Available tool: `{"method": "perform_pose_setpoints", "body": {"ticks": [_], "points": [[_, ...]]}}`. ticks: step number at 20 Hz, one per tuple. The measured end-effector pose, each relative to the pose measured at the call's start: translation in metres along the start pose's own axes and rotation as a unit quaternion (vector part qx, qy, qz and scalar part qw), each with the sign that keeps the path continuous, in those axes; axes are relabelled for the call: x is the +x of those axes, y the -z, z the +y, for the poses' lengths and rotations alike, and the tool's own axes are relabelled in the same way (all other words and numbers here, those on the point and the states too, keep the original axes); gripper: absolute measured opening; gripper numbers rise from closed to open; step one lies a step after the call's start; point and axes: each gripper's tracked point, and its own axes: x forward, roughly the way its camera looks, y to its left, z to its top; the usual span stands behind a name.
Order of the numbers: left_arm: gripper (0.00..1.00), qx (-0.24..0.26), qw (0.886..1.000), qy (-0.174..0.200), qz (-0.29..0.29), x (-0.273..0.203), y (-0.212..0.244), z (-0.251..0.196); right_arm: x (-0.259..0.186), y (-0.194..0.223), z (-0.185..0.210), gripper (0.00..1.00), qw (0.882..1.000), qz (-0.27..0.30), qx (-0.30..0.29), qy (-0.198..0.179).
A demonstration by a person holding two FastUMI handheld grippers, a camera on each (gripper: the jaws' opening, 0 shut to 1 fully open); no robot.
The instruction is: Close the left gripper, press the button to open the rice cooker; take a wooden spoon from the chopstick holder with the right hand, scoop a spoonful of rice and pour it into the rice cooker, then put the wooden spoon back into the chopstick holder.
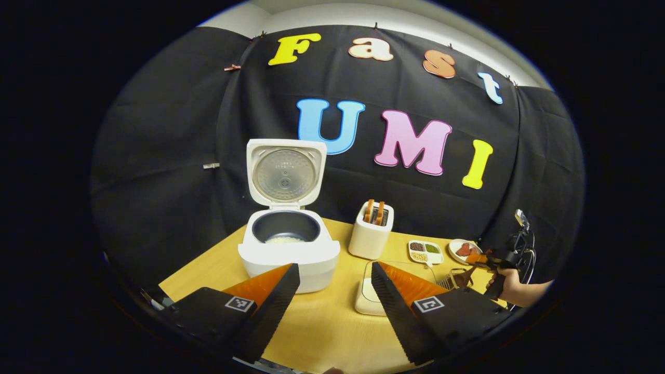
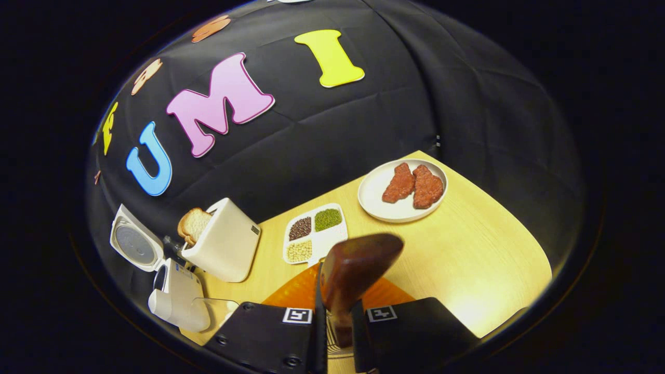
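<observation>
Right gripper view has the right gripper [image 2: 335, 311] clamped on the wooden spoon [image 2: 353, 270] above the table [image 2: 467, 259], while the left gripper [image 1: 332, 291], fingers spread and empty, faces the lid-up rice cooker [image 1: 288, 244].

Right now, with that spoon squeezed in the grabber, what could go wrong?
1. The wooden spoon sits tilted in the right gripper, so it might twist or slip while being carried.
2. Near the chopstick holder, the plate of meat and divided dish stand close; a wide swing could knock them.
</observation>
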Motion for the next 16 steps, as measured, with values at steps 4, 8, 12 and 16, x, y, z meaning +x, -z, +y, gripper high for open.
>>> {"method": "perform_pose_setpoints", "body": {"ticks": [4, 8, 12, 16], "points": [[0.96, -0.007, 1.0, -0.014, -0.026, 0.012, -0.035, 0.016, -0.024, -0.01, -0.009, 0.78, 0.999, -0.025, -0.022, 0.011], [0.96, -0.02, 0.998, -0.032, -0.043, 0.035, -0.074, 0.038, -0.067, -0.015, -0.017, 0.99, 0.995, -0.053, -0.081, 0.027], [0.96, -0.013, 0.997, -0.047, -0.058, 0.067, -0.112, 0.061, -0.112, -0.027, -0.019, 0.98, 0.987, -0.088, -0.126, 0.04], [0.95, -0.026, 0.997, -0.034, -0.07, 0.106, -0.165, 0.076, -0.145, -0.028, -0.018, 0.98, 0.986, -0.094, -0.127, 0.047]]}}
